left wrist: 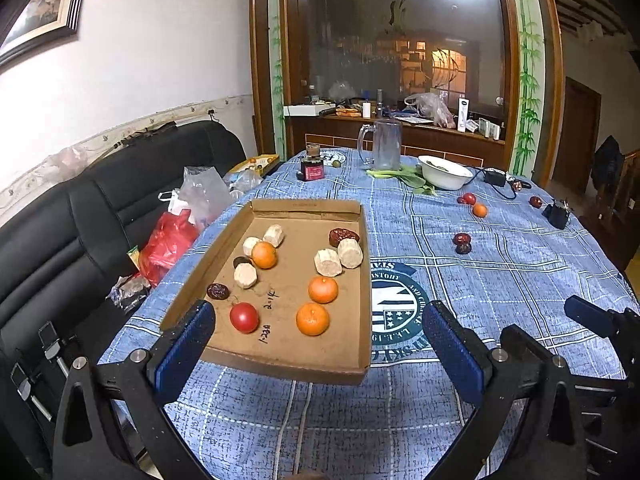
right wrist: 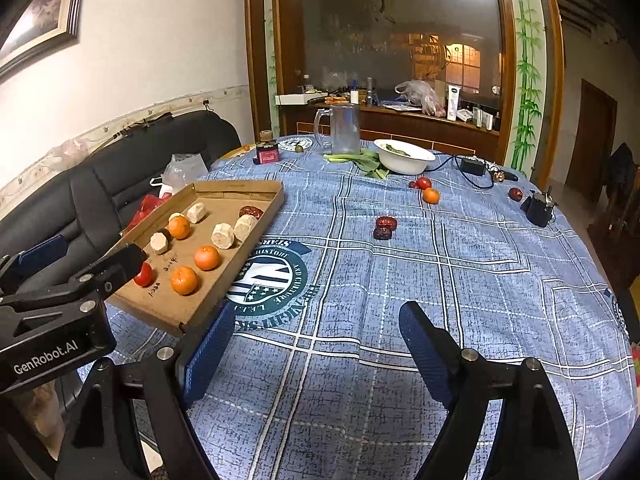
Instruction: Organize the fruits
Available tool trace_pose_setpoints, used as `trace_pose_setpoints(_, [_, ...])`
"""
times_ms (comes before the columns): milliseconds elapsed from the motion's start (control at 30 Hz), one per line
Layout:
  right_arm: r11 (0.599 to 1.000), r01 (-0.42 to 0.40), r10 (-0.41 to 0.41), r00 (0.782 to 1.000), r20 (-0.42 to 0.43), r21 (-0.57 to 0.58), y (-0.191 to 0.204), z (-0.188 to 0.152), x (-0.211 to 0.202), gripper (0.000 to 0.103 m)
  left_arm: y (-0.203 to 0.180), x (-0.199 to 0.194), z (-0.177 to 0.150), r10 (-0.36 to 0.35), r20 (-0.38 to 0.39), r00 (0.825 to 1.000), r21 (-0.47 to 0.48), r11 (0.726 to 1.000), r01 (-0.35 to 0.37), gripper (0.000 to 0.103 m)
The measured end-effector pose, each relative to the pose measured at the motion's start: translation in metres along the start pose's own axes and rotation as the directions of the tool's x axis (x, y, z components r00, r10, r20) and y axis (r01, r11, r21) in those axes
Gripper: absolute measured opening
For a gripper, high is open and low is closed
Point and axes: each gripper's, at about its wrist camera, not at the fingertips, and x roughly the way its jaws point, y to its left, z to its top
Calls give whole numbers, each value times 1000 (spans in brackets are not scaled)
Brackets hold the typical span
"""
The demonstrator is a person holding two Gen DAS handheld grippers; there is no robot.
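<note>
The cardboard tray already holds three oranges, a tomato, some dark dates and several pale chunks. Well beyond the tray, two dates, an orange with a red fruit, and perhaps another date remain loose on the tablecloth. Both the left gripper and right gripper gape empty near the tray's front edge, far from those strays.
</note>
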Motion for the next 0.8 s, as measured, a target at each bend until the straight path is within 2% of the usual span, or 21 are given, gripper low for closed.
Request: trace_pose_setpoints(800, [1000, 6, -7, 999, -40, -11, 5, -7, 11, 88, 3, 14, -9, -11, -71, 997, -11, 1000, 10, 103])
